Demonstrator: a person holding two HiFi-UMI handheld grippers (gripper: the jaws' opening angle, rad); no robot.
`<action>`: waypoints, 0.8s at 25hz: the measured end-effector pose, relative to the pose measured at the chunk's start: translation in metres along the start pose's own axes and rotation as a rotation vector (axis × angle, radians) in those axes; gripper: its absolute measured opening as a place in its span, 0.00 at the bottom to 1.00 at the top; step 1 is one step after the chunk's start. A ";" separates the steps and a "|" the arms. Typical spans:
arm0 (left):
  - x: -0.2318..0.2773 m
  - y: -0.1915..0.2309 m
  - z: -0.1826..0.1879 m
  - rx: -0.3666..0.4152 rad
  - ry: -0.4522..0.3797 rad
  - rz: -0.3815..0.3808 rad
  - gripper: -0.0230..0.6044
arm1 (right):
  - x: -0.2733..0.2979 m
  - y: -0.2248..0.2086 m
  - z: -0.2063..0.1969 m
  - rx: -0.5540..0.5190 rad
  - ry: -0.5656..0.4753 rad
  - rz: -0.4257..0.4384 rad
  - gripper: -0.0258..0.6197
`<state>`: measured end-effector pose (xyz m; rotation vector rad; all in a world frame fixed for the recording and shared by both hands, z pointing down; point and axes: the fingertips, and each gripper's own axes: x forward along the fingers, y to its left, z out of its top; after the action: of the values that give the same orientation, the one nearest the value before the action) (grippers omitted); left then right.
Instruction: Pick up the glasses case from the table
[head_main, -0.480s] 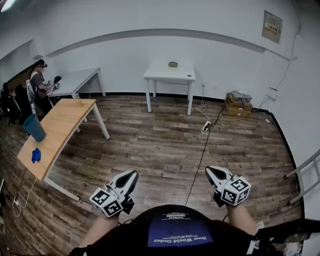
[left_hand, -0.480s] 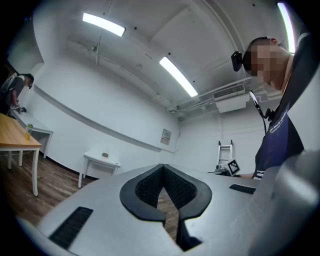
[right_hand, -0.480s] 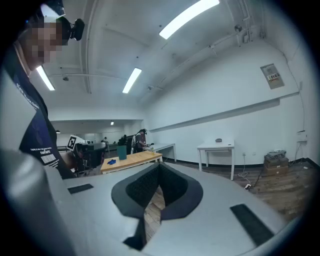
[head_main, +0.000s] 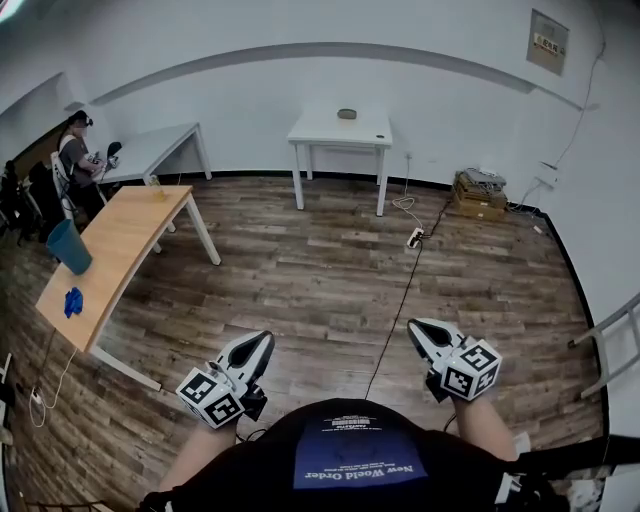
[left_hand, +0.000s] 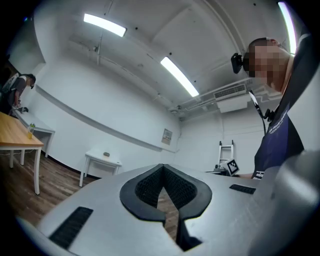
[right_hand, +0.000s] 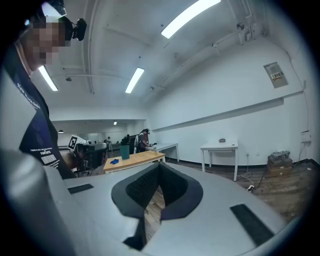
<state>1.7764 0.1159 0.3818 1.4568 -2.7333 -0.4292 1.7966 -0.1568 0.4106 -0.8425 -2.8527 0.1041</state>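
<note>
The glasses case (head_main: 346, 114) lies as a small dark oval near the middle of a white surface (head_main: 340, 133) that stands against the far wall, well apart from both grippers. The left gripper (head_main: 258, 345) and the right gripper (head_main: 420, 330) sit low in the head view, just in front of the person's dark shirt (head_main: 355, 460), each with its marker cube towards the body and its tip aimed across the wooden floor (head_main: 320, 270). In the left gripper view the 2 fingers (left_hand: 145, 187) meet at their tips with nothing between them, and the case shows far off on the white surface beyond. In the right gripper view the fingers (right_hand: 172, 187) are likewise pressed together and hold nothing. To the left stands a long wooden surface (head_main: 120, 250) that carries a blue bin (head_main: 68, 247) and a small blue thing (head_main: 72, 302) near its closer end. Behind it, at the far left, a seated person (head_main: 78, 150) is at a pale desk (head_main: 150, 150). A black cable (head_main: 395, 320) runs over the floor to a power strip (head_main: 413, 238), and stacked boxes (head_main: 478, 192) rest by the right-hand wall.
</note>
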 end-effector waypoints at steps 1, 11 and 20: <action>-0.001 0.001 0.000 -0.001 0.000 0.000 0.03 | 0.001 0.001 0.000 0.001 0.000 0.001 0.04; 0.009 -0.001 -0.003 -0.008 0.021 -0.020 0.03 | -0.002 -0.006 -0.003 0.029 -0.012 0.014 0.04; 0.055 -0.027 -0.007 0.008 0.045 -0.053 0.03 | -0.035 -0.042 -0.005 0.054 -0.042 -0.007 0.04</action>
<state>1.7683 0.0548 0.3759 1.5251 -2.6699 -0.3822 1.8038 -0.2109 0.4153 -0.8295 -2.8770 0.1992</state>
